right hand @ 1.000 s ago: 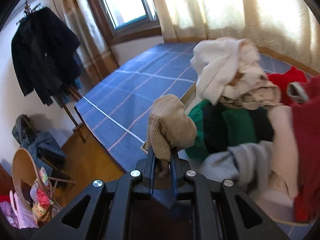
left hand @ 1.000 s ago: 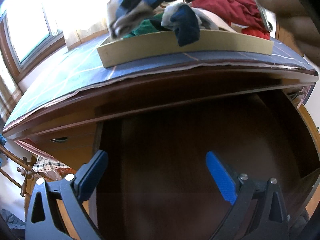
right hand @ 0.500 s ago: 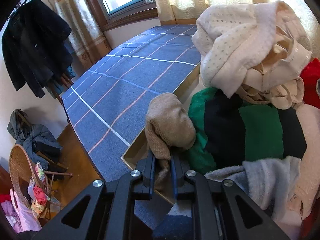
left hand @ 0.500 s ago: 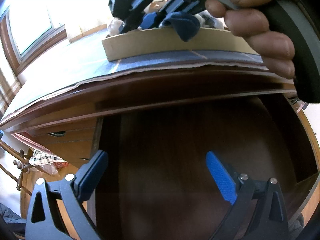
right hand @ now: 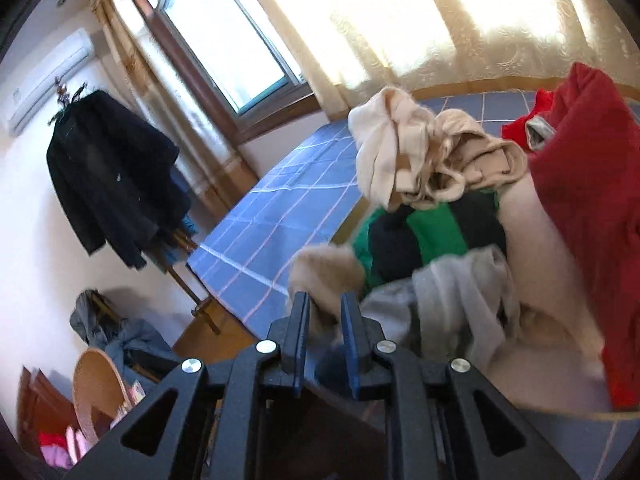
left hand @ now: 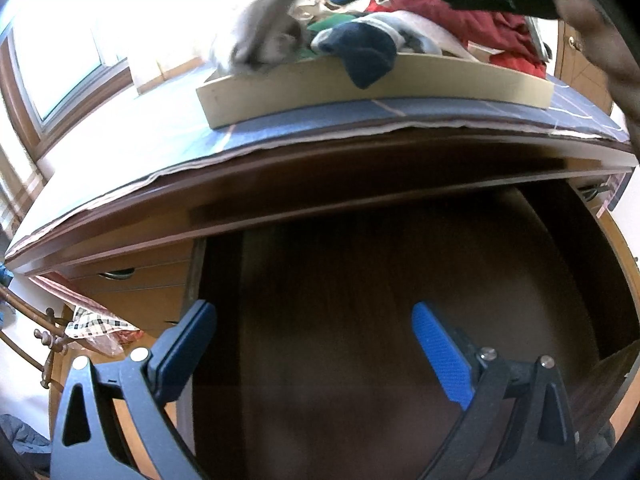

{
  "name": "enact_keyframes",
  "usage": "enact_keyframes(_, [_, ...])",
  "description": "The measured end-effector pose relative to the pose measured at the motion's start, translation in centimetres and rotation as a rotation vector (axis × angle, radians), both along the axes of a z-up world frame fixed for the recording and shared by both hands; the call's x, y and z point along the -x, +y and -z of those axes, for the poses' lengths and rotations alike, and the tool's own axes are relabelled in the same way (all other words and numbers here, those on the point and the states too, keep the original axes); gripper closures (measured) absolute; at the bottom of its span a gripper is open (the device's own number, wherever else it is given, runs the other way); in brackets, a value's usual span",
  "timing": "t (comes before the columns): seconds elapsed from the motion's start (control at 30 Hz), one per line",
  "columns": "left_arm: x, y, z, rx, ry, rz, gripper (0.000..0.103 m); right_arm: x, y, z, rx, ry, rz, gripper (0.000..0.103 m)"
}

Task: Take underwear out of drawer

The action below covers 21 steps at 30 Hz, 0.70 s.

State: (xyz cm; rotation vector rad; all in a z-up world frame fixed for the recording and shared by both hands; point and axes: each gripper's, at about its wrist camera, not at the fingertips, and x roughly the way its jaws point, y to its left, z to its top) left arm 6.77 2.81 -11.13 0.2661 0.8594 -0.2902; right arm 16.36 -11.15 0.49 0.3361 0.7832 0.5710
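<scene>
A dark wooden dresser [left hand: 280,204] is seen from the left wrist view, its top covered by a blue checked cloth [right hand: 276,220] with pale lines. Below the top, an open drawer [left hand: 400,320] is shown, dark brown inside; no garment can be made out in the part in view. On the cloth a shallow beige tray [left hand: 400,84] is set, heaped with clothes: a red garment [right hand: 588,216], a green and dark striped piece [right hand: 436,232], a cream bundle [right hand: 388,148], a grey piece [right hand: 460,292] and a dark blue item [left hand: 364,56] hung over the tray's front wall.

The left gripper [left hand: 316,344] is held over the drawer, jaws spread wide, nothing between them.

The right gripper [right hand: 325,312] is aimed at the tray's near left corner. A tan knitted piece of underwear [right hand: 324,276], blurred, is seen between its blue pads; the jaws have just been opening, and whether the pads still press on it cannot be told. In the left view the piece appears as a blurred shape at the tray's left end.

A dark coat [right hand: 112,176] is hung on a rack by the window. No readable writing or brand is found.
</scene>
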Motion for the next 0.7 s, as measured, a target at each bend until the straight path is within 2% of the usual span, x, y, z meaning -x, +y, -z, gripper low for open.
enact_keyframes(0.1, [0.1,-0.1,0.0,-0.013,-0.005,-0.001,0.003,0.7,1.1,0.0,0.071,-0.026,0.018,0.085])
enact_keyframes(0.27, [0.4,-0.1,-0.1,-0.018,-0.017,0.0,0.003,2.4,2.0,1.1,-0.01,0.012,-0.064,0.085])
enact_keyframes(0.33, [0.4,0.1,-0.2,-0.011,-0.021,-0.008,0.003,2.4,2.5,1.9,0.01,0.035,-0.067,0.085])
enact_keyframes(0.4, [0.8,0.9,-0.8,0.016,-0.066,-0.052,0.003,1.9,2.5,2.7,0.055,0.053,-0.034,0.085])
enact_keyframes(0.5, [1.5,2.5,-1.6,0.075,-0.131,-0.123,0.003,0.8,1.6,3.2,0.026,0.072,0.005,0.085])
enact_keyframes(0.6, [1.2,2.9,-1.4,0.081,-0.11,-0.139,0.003,0.4,0.0,3.0,0.005,0.053,0.031,0.085])
enact_keyframes(0.7, [0.8,2.5,-1.1,0.046,-0.085,-0.143,0.003,-0.3,-1.5,3.0,-0.017,0.053,0.05,0.085])
